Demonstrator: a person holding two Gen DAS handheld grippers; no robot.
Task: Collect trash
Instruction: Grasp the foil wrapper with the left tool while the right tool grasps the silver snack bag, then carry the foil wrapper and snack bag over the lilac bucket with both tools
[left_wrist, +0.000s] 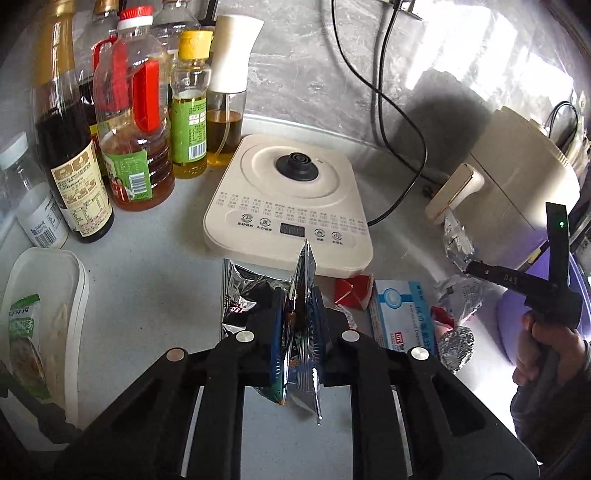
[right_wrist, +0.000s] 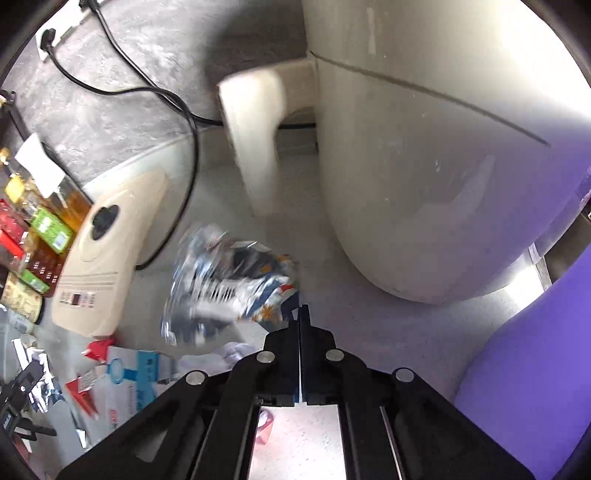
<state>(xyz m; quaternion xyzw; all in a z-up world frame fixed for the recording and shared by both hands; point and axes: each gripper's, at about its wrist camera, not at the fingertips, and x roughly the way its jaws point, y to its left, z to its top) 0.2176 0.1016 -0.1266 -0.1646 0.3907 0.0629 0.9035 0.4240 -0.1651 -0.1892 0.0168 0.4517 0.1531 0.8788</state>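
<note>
My left gripper (left_wrist: 298, 325) is shut on a flat foil snack packet (left_wrist: 304, 273) that stands on edge between its blue pads. Beside it on the counter lie a black and silver wrapper (left_wrist: 240, 291), a red paper scrap (left_wrist: 352, 291), a blue and white medicine box (left_wrist: 402, 317), a crumpled wrapper (left_wrist: 463, 295) and a foil ball (left_wrist: 456, 345). My right gripper (right_wrist: 300, 310), also seen from the side (left_wrist: 468, 266), is shut on the corner of a blurred silver and blue foil wrapper (right_wrist: 229, 280), next to the cream appliance.
Several sauce and oil bottles (left_wrist: 133, 122) stand at the back left. A cream kettle base (left_wrist: 291, 199) with black cords sits mid-counter, a large cream appliance (right_wrist: 424, 166) to the right. A white tub (left_wrist: 48, 314) holds a green packet. A purple bin (right_wrist: 535, 350) is at the right edge.
</note>
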